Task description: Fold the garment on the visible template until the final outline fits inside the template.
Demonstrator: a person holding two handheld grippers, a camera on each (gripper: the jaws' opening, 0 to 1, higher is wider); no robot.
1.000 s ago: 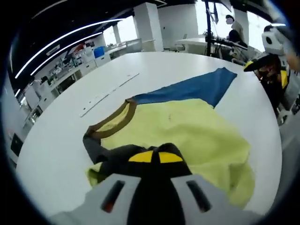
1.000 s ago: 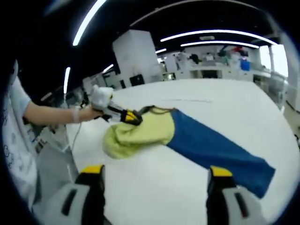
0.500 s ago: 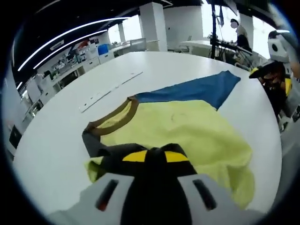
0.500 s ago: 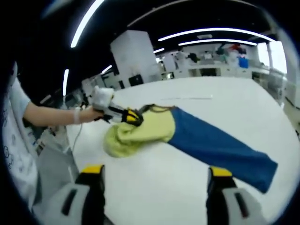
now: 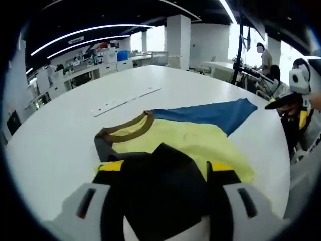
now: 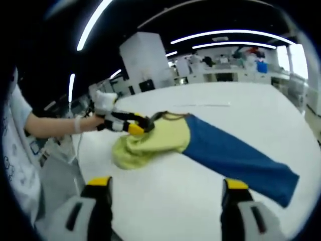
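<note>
We are looking at a yellow-green fabric garment with a blue sleeve [image 5: 200,135] lying on the round white table [image 5: 55,145]. Our left gripper [image 5: 165,168] is sitting at its near edge with dark cloth between its spread yellow-tipped jaws; we cannot tell whether it is gripping. Our right gripper [image 6: 165,188] is hovering wide apart over bare tabletop, the garment [image 6: 165,138] lying just beyond it.

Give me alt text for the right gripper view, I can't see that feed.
A yellow garment with a long blue sleeve lies bunched on a white table. The left gripper, held in a person's hand, meets its collar edge. The right gripper, jaws apart and empty, hovers in the foreground.
</note>
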